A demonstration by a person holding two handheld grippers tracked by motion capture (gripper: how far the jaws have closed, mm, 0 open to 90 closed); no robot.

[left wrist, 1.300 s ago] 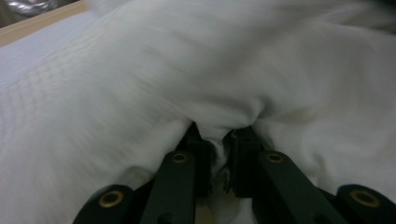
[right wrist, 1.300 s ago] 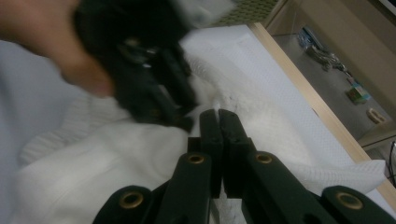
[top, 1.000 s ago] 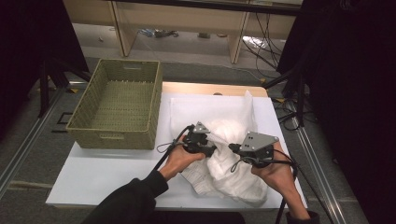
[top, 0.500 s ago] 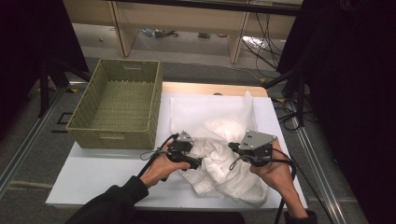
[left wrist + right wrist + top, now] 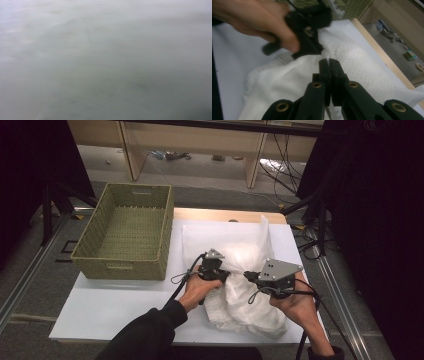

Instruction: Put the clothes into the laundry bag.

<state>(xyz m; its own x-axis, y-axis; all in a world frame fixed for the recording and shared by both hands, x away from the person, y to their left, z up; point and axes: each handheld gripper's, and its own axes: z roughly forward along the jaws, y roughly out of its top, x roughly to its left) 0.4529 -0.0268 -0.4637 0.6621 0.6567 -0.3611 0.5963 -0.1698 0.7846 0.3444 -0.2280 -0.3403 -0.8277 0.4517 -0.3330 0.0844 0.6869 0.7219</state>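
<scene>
Looking down from the high view, a white cloth (image 5: pixel 240 275) is seen crumpled on the white table (image 5: pixel 110 305), right of the woven basket (image 5: pixel 125 232). The left gripper (image 5: pixel 224 274) is pressed into the cloth's left side, its jaws having just been closing, cloth gathered around them. The right gripper (image 5: pixel 248 276) faces it across a raised ridge.

Left gripper view: pale blurred cloth (image 5: pixel 105 60); the grip cannot be confirmed.

Right gripper view: the jaws are closed, a cloth fold (image 5: pixel 325 55) at their tips; the left gripper (image 5: pixel 318 51) lies just beyond.

Crumpled white cloth (image 5: pixel 245 270) on the white tabletop, right of centre
</scene>
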